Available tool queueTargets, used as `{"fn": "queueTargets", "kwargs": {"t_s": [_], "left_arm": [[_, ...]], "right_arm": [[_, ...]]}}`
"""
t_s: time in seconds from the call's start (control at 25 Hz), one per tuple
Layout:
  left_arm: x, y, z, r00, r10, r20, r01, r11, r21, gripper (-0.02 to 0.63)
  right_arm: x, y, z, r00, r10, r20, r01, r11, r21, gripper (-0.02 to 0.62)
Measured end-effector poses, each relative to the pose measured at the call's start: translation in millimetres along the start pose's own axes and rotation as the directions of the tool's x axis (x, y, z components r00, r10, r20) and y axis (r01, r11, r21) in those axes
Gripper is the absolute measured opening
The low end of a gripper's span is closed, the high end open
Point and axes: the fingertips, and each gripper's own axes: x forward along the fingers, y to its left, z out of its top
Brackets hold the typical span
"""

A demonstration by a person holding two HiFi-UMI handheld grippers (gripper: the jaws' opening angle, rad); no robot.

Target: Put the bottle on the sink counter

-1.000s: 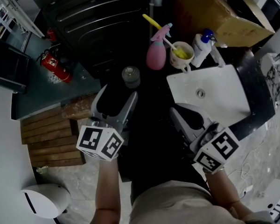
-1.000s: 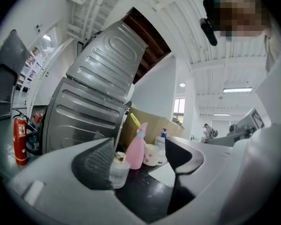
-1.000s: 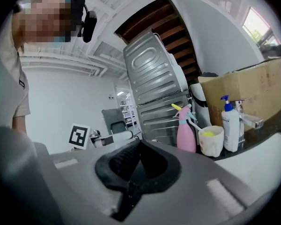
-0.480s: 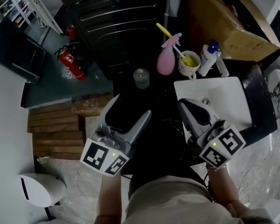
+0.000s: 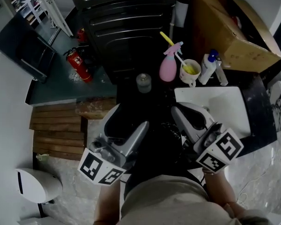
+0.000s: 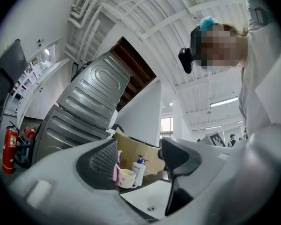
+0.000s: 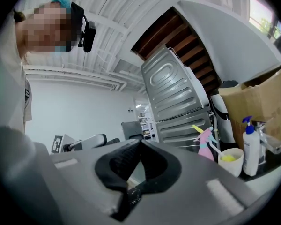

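The bottle [image 5: 143,82] is standing upright on the worktop [image 5: 155,102], left of the sink [image 5: 227,104]. The left gripper [image 5: 130,116] is holding its jaws spread, having just been closing them slightly, with nothing between. The right gripper [image 5: 182,111] is pressing its jaws together, empty.

Left tool [image 5: 126,118], empty, jaws just narrowed yet apart; right tool [image 5: 178,112] closed.
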Motion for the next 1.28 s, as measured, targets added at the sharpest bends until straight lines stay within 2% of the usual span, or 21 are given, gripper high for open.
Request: {"fn": "queueTargets", "kwargs": {"t_s": [0.12,0.2,0.32,0.52,0.64,0.88,1.12,1.28], "left_arm": [[-0.1,-11.9,3.7,1.000,-0.016,0.015,0.016,1.000,0.025,0.236],[0.0,-21.8,4.1,0.999,-0.046,0.020,0.046,0.998,0.037,0.225],[0.6,-33.9,2.4,0.997,-0.070,0.012,0.070,0.996,0.055,0.169],[6.6,-42.2,-2.6,0.998,-0.070,-0.007,0.070,0.996,0.063,0.101],[8.2,-43.1,-5.4,0.998,-0.059,-0.025,0.060,0.997,0.052,0.048],[9.2,-45.0,-14.3,0.996,-0.065,-0.056,0.067,0.997,0.032,0.008],[9.0,-40.7,-26.1,0.994,-0.024,-0.108,0.028,0.999,0.040,0.006],[11.4,-42.0,-30.1,0.990,-0.049,-0.129,0.051,0.999,0.008,0.006]], "right_arm": [[-0.4,5.1,1.5,1.000,0.028,0.002,-0.028,1.000,-0.002,0.003],[0.2,9.5,2.6,0.999,0.048,0.002,-0.048,0.999,-0.007,0.003],[0.5,17.8,2.6,0.997,0.080,-0.003,-0.080,0.997,-0.024,0.003],[-2.0,29.3,8.6,0.987,0.156,0.022,-0.155,0.987,-0.037,0.003],[-3.2,31.2,16.9,0.985,0.165,0.058,-0.162,0.986,-0.047,0.003],[-4.4,30.5,11.5,0.985,0.166,0.036,-0.164,0.985,-0.050,0.003],[-7.3,24.8,4.5,0.989,0.144,0.022,-0.143,0.988,-0.052,0.003],[-4.6,21.2,4.1,0.990,0.141,0.014,-0.140,0.988,-0.063,0.003]]}}
